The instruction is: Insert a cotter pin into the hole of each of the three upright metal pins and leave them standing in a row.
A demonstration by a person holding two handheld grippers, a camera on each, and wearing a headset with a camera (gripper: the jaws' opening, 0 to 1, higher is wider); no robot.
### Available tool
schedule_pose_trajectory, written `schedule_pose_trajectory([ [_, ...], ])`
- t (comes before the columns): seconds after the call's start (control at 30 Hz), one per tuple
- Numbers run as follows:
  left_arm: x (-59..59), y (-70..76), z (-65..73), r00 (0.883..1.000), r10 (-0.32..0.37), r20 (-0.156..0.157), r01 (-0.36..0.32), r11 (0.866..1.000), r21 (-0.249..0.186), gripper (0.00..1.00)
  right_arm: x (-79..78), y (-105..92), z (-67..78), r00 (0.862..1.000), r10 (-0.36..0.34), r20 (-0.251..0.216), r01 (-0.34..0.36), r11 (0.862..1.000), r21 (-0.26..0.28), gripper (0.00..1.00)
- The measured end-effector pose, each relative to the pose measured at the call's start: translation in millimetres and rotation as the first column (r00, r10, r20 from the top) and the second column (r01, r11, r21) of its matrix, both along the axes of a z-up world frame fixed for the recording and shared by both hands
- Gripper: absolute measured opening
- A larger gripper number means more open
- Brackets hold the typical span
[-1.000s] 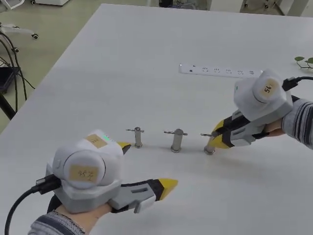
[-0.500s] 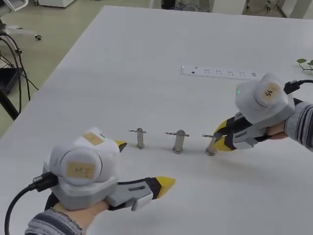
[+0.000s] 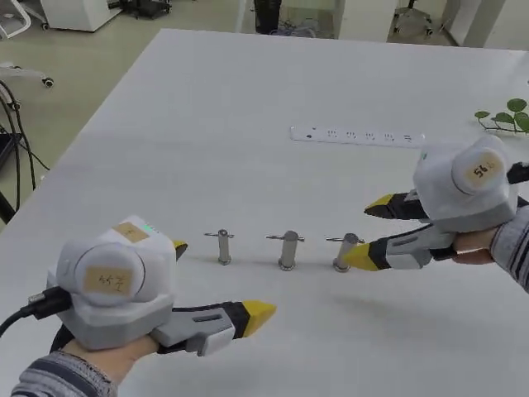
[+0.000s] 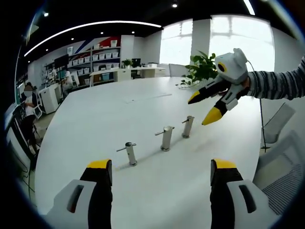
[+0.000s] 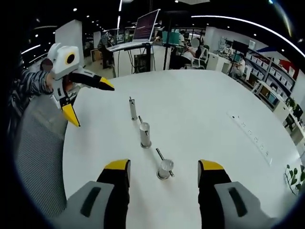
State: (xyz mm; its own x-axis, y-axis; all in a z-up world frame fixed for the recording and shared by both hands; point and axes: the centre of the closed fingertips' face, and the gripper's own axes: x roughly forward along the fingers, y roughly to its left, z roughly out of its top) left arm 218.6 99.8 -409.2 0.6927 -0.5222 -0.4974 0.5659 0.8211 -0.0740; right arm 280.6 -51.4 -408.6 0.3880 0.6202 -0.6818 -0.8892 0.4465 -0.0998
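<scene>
- Now, in the head view, the right gripper [image 3: 367, 232], white-bodied with yellow-tipped black jaws, has let go. Half a second ago its jaws were pinched at the right pin [image 3: 344, 253], a short silver upright metal cylinder. They now stand wide apart just right of it, holding nothing.
  - A thin wire cotter pin [image 3: 334, 240] sticks out sideways near the top of the right pin. The middle pin [image 3: 288, 251] and left pin [image 3: 223, 247] each carry one too.
  - All three stand in a row on the white surface [image 3: 248, 124], so I judge the last insertion done, with only drawing clear left.
  - The left gripper [image 3: 221, 279] waits near-left of the row as before, jaws wide and empty.
  - The handwritten sticker [image 3: 482, 171] on the right gripper seems to read "54". The left gripper's is too scrawled to read, and the white power strip [image 3: 355, 135] farther back shows no legible print.
- In the left gripper view, its own jaws gape with nothing between them. The row runs away rightward, and the right gripper [image 4: 202, 109] hangs open beyond the far end.
- In the right gripper view, its own jaws stand wide, and the right pin [image 5: 165, 168] sits between them untouched, its cotter pin through the top. The left gripper [image 5: 93, 104] is open at the far left.
</scene>
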Motion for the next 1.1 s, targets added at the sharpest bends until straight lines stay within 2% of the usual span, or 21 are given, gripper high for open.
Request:
schedule_pose_trajectory([
  [0.13,4.8,4.3,3.8,1.000,0.015,0.005,-0.015,1.000,-0.008,0.86,-8.0,-1.4,5.8,0.997,-0.077,-0.019,0.078,0.995,0.059,0.60],
  [0.23,6.4,6.1,5.3,1.000,0.024,0.004,-0.024,1.000,-0.015,0.87,-13.5,0.1,10.4,0.991,-0.131,-0.019,0.133,0.984,0.116,0.65],
  [0.37,8.5,9.1,9.3,0.999,0.038,0.006,-0.038,0.999,-0.031,0.91,-22.3,0.1,12.4,0.984,-0.175,-0.037,0.179,0.972,0.152,0.71],
  [0.43,9.9,11.7,10.8,0.999,0.050,0.004,-0.050,0.998,-0.039,0.92,-24.5,0.7,15.8,0.978,-0.205,-0.041,0.209,0.961,0.181,0.73],
  [0.6,12.6,15.3,14.7,0.997,0.079,0.003,-0.078,0.995,-0.063,0.96,-28.4,-0.4,23.6,0.956,-0.288,-0.056,0.292,0.921,0.256,0.81],
  [0.73,12.7,16.4,15.1,0.996,0.087,0.000,-0.086,0.995,-0.059,0.99,-32.3,1.2,25.4,0.943,-0.325,-0.075,0.332,0.894,0.301,0.85],
  [0.77,12.6,17.2,15.0,0.996,0.093,-0.003,-0.093,0.994,-0.060,0.99,-33.2,1.5,24.8,0.940,-0.332,-0.082,0.341,0.889,0.306,0.86],
  [0.87,12.5,17.6,17.4,0.995,0.103,0.000,-0.103,0.992,-0.071,0.99,-37.3,1.8,20.6,0.936,-0.343,-0.076,0.350,0.886,0.304,0.88],
  [0.93,11.1,17.7,18.6,0.994,0.107,0.003,-0.107,0.991,-0.075,0.99,-39.5,1.9,18.4,0.929,-0.361,-0.080,0.367,0.878,0.308,0.90],
  [0.97,10.4,17.7,18.5,0.994,0.108,0.003,-0.107,0.991,-0.074,0.99,-40.2,2.2,18.1,0.925,-0.369,-0.087,0.377,0.871,0.314,0.90],
  [1.0,9.2,17.8,17.9,0.994,0.108,0.001,-0.107,0.992,-0.070,0.99,-40.9,3.2,18.8,0.919,-0.381,-0.100,0.392,0.857,0.334,0.91],
  [1.1,6.6,17.3,16.3,0.994,0.105,0.002,-0.105,0.992,-0.069,0.99,-44.8,6.2,19.4,0.913,-0.390,-0.118,0.406,0.840,0.360,0.91],
])
